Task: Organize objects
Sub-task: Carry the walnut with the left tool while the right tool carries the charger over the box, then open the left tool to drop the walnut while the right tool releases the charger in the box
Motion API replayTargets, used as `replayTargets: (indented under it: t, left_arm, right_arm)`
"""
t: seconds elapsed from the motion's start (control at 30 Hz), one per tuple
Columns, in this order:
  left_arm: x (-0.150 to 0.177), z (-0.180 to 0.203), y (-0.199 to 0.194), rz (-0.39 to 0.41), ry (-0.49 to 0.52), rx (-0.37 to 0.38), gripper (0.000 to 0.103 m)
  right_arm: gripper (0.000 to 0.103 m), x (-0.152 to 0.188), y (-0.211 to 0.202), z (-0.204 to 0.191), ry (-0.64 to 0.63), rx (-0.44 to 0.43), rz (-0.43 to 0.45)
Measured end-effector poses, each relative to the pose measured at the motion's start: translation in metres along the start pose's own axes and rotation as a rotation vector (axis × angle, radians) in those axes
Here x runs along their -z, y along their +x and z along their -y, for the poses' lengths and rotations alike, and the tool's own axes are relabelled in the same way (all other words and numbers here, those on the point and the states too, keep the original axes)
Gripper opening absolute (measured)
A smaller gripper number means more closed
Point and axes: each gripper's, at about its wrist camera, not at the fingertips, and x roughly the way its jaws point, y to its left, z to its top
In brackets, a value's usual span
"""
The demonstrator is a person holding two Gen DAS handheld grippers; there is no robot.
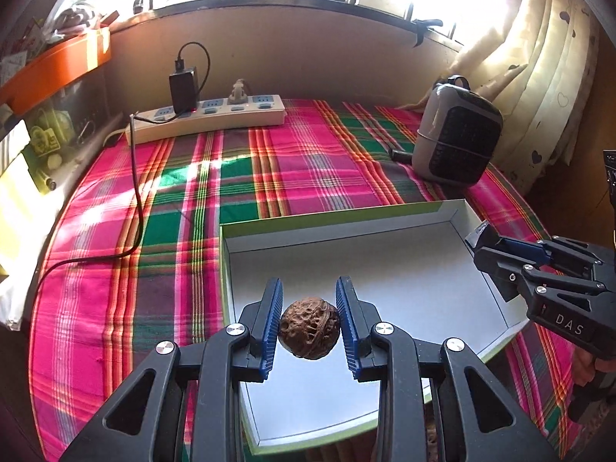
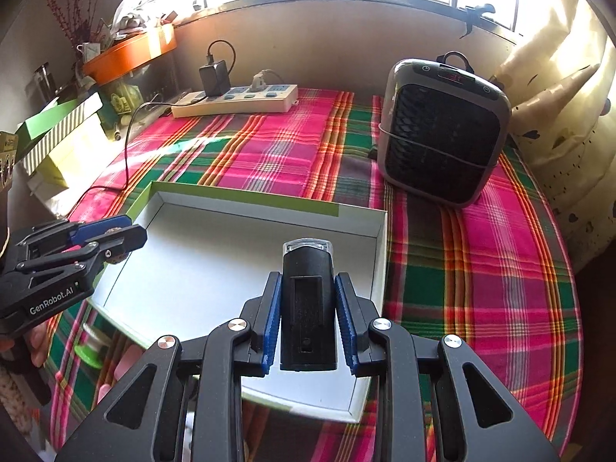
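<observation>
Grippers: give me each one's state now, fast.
Left gripper: closed on the walnut, above the white box.
Right gripper: closed on the black flashlight.

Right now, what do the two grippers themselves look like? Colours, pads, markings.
Both match: matte black plastic linkage frames with silver round pivot pins. The left gripper and right gripper have blue ribbed pads on the fingers. White lettering: "GenRobot.AI" on the left one's side, "DAS" on the right one's. No cables or sleeves show.

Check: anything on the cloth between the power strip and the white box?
Only bare plaid cloth between power strip and white box, clearest in right wrist view.
</observation>
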Motion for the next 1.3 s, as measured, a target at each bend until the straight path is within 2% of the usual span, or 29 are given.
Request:
replayTargets:
  t: [0.27,0.53,1.3]
  left_arm:
    - [-0.016,-0.001,0.026,-0.021,0.008,-0.030,0.027]
    - [-0.016,-0.002,0.044,-0.048,0.018,-0.042,0.027]
    - [-0.017,0.003,0.054,-0.079,0.047,-0.088,0.027]
  right_arm:
    - [0.028,-0.014,0.024,0.003,0.026,0.047,-0.021]
    - [0.028,-0.017,0.038,0.007,0.038,0.064,-0.041]
    - [0.029,-0.015,0.052,0.011,0.054,0.066,-0.041]
